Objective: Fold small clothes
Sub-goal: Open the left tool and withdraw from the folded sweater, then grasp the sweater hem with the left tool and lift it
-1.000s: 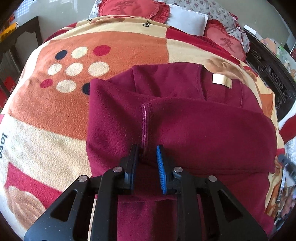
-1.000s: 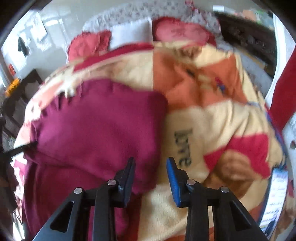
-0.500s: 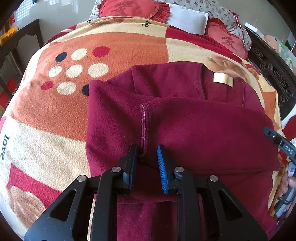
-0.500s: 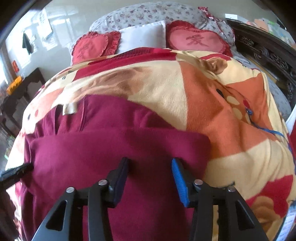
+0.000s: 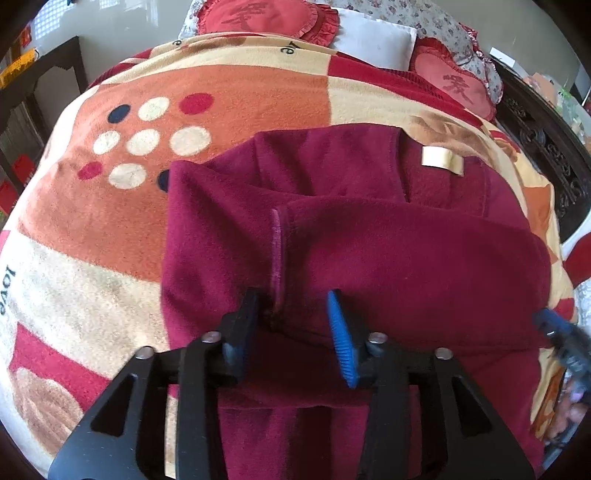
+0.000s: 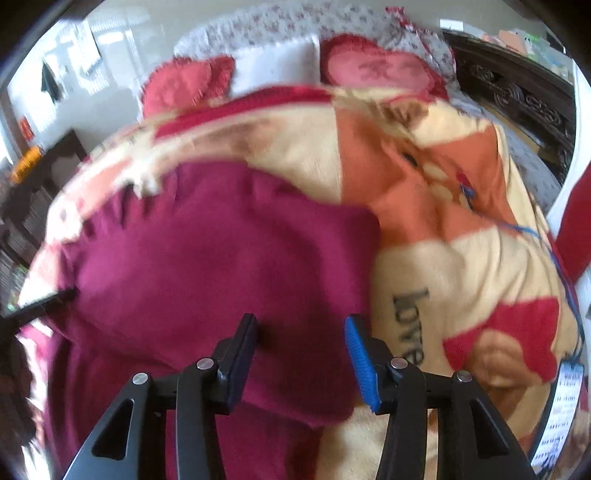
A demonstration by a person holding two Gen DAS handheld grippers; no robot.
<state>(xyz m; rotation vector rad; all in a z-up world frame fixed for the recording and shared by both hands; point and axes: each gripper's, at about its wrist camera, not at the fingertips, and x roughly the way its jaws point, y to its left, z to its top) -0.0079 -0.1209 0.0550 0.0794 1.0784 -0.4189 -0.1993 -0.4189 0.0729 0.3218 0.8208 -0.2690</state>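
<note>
Maroon fleece garment (image 5: 388, 258) lying folded on blanket (image 5: 92, 229) covering bed.

Left gripper (image 5: 295, 317) just opened, jaws apart over garment's seam (image 5: 275, 251), pads not pressing; fabric fold between them but released. Left view only: gold label (image 5: 441, 159) near collar, dotted pattern (image 5: 147, 142) on blanket, right gripper's blue tip at far right edge.

Right gripper (image 6: 301, 343) released too, jaws spread above garment's right edge (image 6: 354, 369), nothing pinched. Right view blurred. Right view only: "love" lettering (image 6: 408, 325) beside garment edge, paper tag (image 6: 563, 406) at lower right, left gripper's dark finger poking in at left.

Heart cushions (image 5: 266, 16) and white pillow (image 5: 373, 40) at bedhead, both views.
</note>
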